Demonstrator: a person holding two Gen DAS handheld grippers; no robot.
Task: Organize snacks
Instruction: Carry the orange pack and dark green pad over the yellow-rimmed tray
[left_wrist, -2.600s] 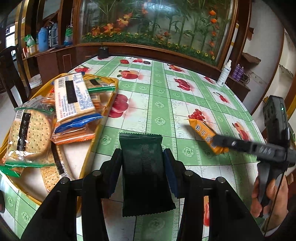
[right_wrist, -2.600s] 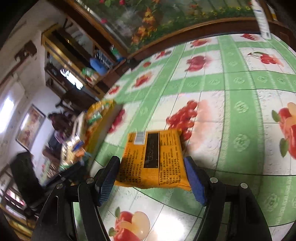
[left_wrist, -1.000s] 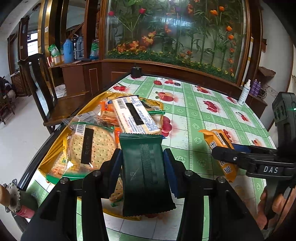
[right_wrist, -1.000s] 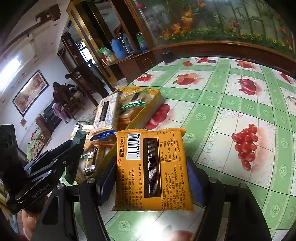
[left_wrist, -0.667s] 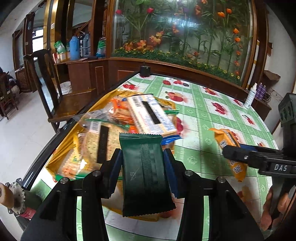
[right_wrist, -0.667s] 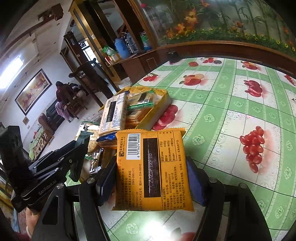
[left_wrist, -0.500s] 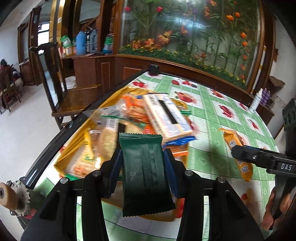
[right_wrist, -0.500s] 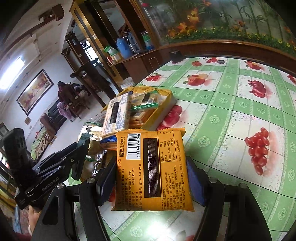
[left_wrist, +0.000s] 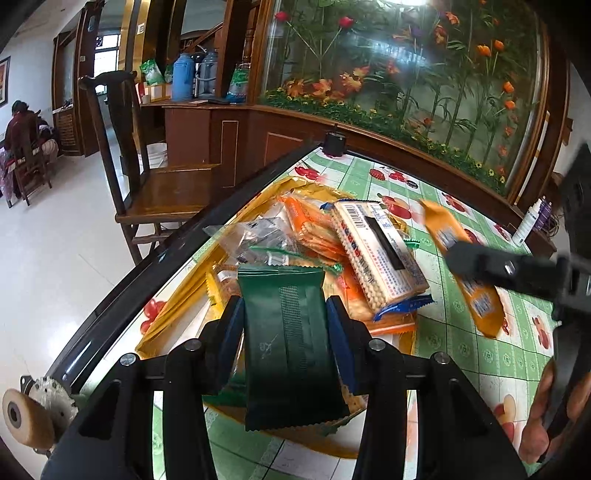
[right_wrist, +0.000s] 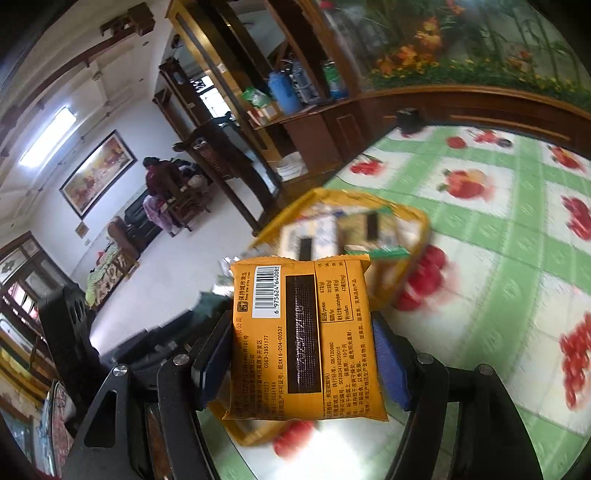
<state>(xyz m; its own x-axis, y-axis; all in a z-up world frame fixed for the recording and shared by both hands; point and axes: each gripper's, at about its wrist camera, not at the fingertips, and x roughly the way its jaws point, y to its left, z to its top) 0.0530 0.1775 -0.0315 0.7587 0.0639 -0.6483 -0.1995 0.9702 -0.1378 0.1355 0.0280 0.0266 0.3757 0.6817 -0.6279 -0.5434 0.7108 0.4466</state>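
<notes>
At upper left of my left view a dark wooden chair (left_wrist: 144, 177) stands on pale glossy floor (left_wrist: 48, 258); a glass-fronted flower display (left_wrist: 406, 74) fills the top, above wooden cabinets (left_wrist: 207, 133).

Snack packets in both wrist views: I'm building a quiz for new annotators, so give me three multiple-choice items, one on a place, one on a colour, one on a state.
1. Where is the heap of biscuit packs?
A. in the yellow tray
B. on the wooden chair
C. on the floor

2. What colour is the packet in the left claw?
A. red
B. dark green
C. white

3. How is the right claw?
A. open and empty
B. shut on the orange packet
C. shut on a bottle

Answers:
1 A, the packs lie inside the yellow tray on the table.
2 B, the left claw clamps a dark green packet.
3 B, the right claw presses both sides of the orange packet.
</notes>
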